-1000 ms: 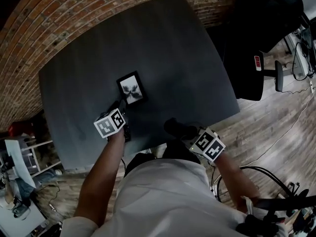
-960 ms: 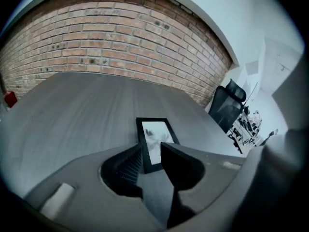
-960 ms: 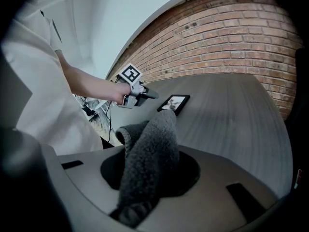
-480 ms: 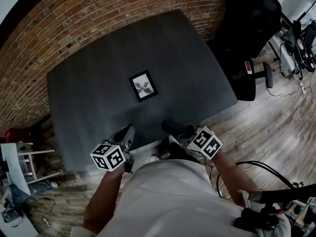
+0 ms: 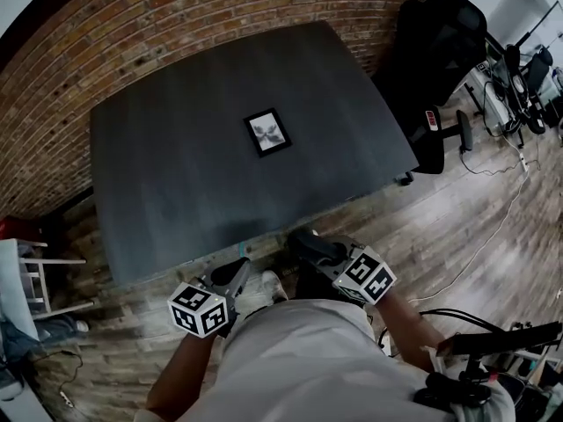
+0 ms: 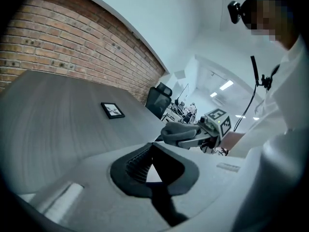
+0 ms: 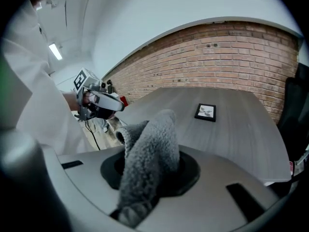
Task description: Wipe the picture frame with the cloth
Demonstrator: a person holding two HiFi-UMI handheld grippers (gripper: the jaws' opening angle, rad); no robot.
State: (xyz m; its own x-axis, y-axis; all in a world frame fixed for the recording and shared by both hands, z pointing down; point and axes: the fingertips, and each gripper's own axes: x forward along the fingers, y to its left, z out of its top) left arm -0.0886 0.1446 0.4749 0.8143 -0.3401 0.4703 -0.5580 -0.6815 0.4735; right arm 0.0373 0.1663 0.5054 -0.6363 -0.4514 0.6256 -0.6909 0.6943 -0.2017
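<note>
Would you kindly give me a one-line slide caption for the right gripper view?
Right gripper shut on the cloth, picture frame lying flat on the table beyond.

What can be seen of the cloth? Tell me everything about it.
The cloth is grey and fluffy, like terry or microfibre. It is bunched into a thick fold that stands up out of the right gripper, which is shut on it; one end curls over to the side. It is held in the air by the near edge of the table, touching nothing else, well apart from the picture frame.
</note>
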